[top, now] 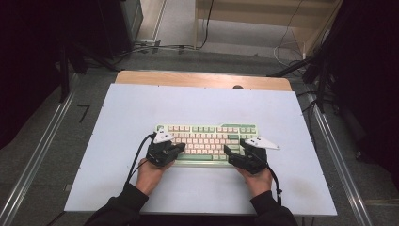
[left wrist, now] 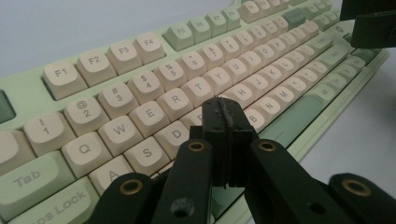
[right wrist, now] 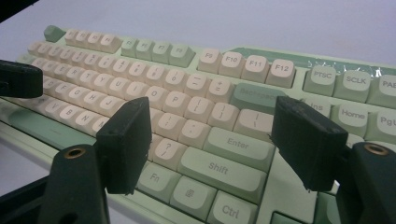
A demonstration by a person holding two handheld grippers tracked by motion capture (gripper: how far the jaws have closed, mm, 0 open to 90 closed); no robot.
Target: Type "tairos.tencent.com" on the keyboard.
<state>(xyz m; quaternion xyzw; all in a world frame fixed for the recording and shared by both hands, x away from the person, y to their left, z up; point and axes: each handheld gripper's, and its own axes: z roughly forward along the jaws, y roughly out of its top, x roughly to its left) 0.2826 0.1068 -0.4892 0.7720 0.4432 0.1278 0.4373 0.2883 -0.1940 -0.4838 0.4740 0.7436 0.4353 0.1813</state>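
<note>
Keyboard (top: pixel 207 141) lies under both grippers: left gripper (left wrist: pixel 223 122) jaws clenched empty, right gripper (right wrist: pixel 212 142) jaws spread
</note>
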